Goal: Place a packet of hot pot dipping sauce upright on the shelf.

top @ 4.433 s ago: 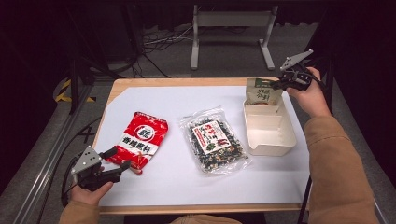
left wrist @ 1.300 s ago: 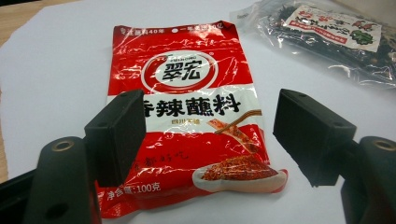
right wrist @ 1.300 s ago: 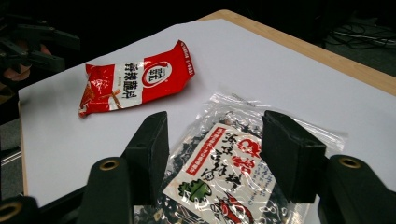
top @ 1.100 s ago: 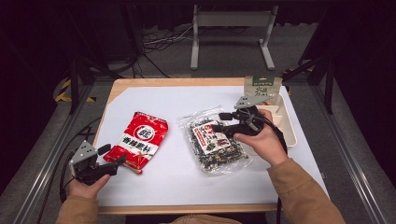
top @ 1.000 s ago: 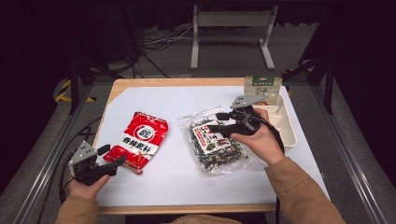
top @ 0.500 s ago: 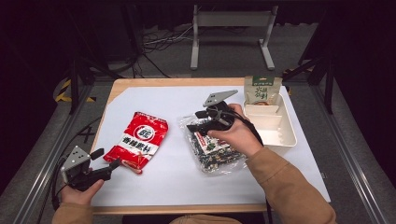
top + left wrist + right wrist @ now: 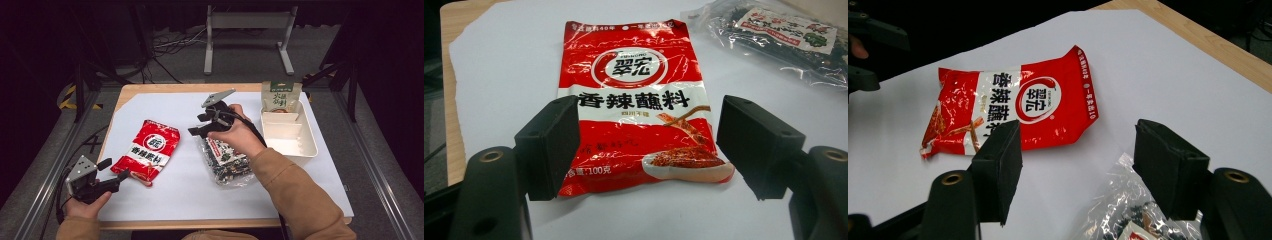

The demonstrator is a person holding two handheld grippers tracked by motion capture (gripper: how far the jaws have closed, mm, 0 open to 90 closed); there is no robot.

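Observation:
A red sauce packet (image 7: 148,154) lies flat on the white sheet at the left. My left gripper (image 7: 114,168) stands open at its near corner, and the packet (image 7: 639,100) lies ahead between the jaws, untouched. A clear bag of dark dried pieces (image 7: 228,163) lies mid-table under the person's right hand. My right gripper (image 7: 196,125) hovers over the bag's far end and points left at the red packet (image 7: 1013,107). Its jaws have just been opening and nothing is between them. The clear bag (image 7: 1128,215) shows low in the right gripper view.
A white divided tray (image 7: 306,146) sits at the right of the table, with a green-and-white pouch (image 7: 280,97) standing at its far end. Wooden table edge (image 7: 160,88) borders the sheet. Bare sheet lies between the two packets and along the front.
My right gripper has travelled left from beside the tray, over the clear bag, toward the red packet. The left gripper has stayed at the packet's near corner.

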